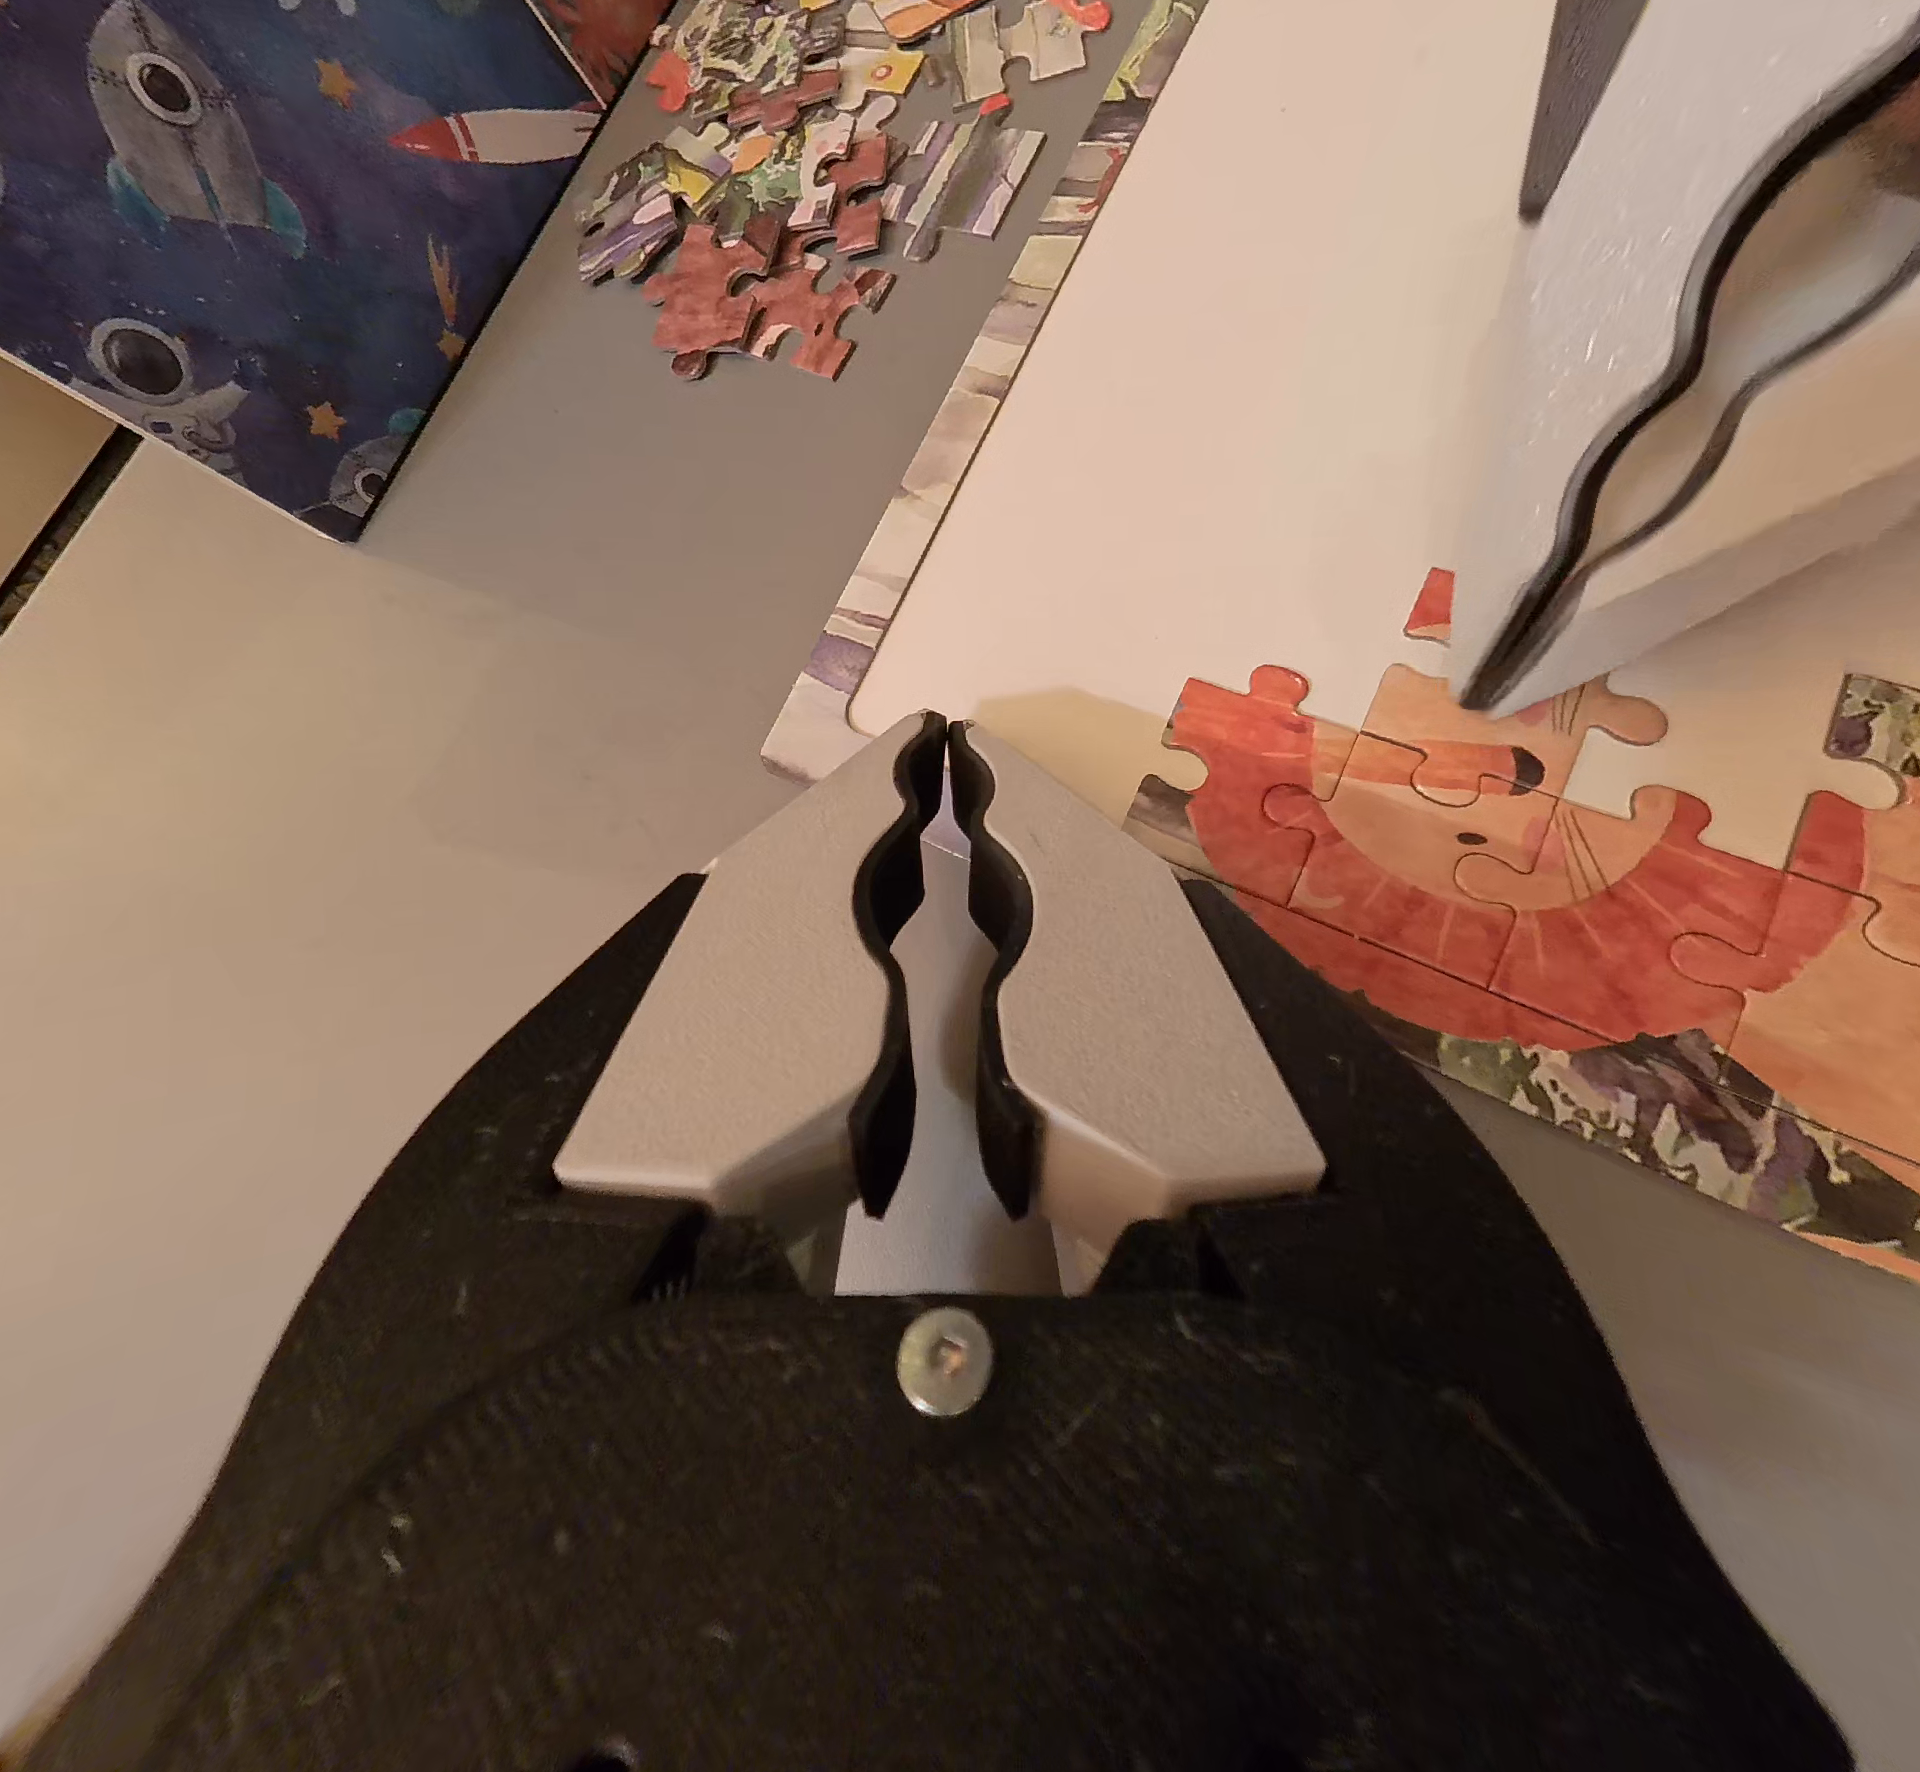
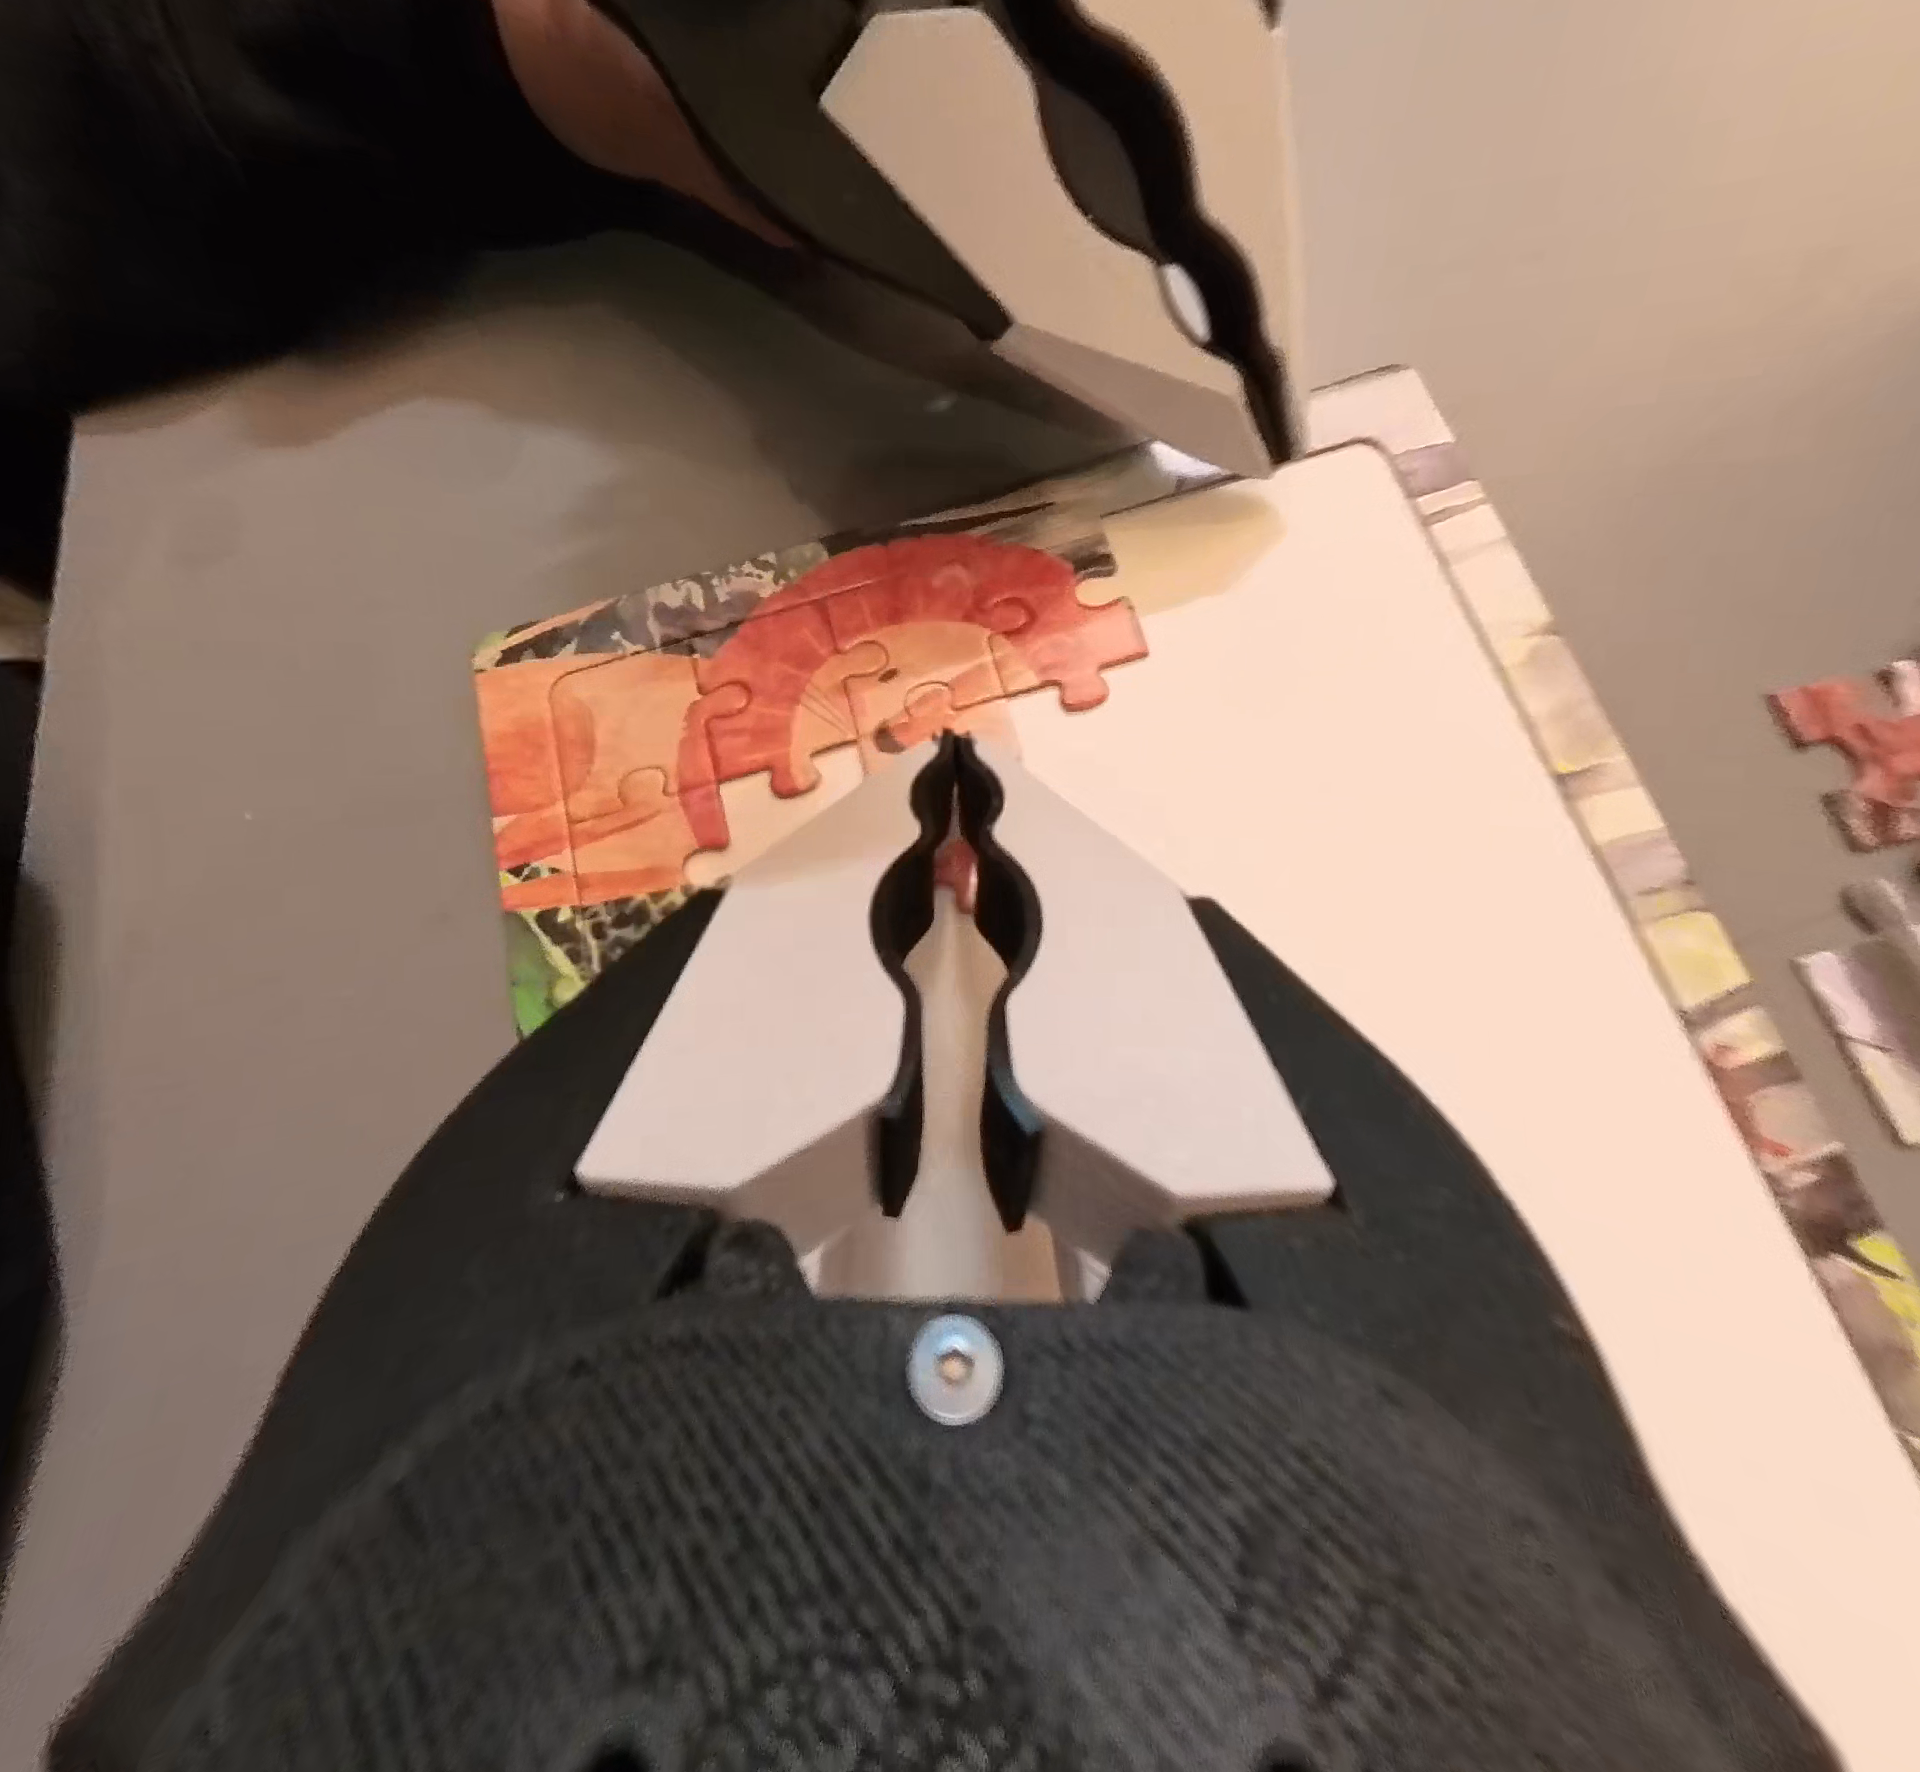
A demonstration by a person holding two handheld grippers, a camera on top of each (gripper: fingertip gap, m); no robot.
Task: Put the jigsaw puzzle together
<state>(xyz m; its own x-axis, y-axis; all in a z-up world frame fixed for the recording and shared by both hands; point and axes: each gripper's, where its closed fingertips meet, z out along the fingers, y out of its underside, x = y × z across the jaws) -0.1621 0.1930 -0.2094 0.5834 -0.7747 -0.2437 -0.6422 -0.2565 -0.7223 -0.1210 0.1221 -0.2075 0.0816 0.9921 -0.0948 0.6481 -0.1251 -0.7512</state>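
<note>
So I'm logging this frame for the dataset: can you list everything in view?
Puzzle tray: one, white with a printed border, on the grey table.
Joined lion pieces: one orange-red patch, at the tray's near edge.
Loose pieces: one pile, mixed brown, purple and yellow, beside the tray.
Space-print boxes: two, dark blue, far left.
Left gripper: jaws shut, at the tray's corner.
Right gripper: jaws shut, tips on the lion pieces.
Person's hand: behind the left gripper.

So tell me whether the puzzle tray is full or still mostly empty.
Mostly empty. Only a joined lion patch sits in one corner of the puzzle tray; the rest is bare white, and a loose pile of pieces lies beside it.
</note>
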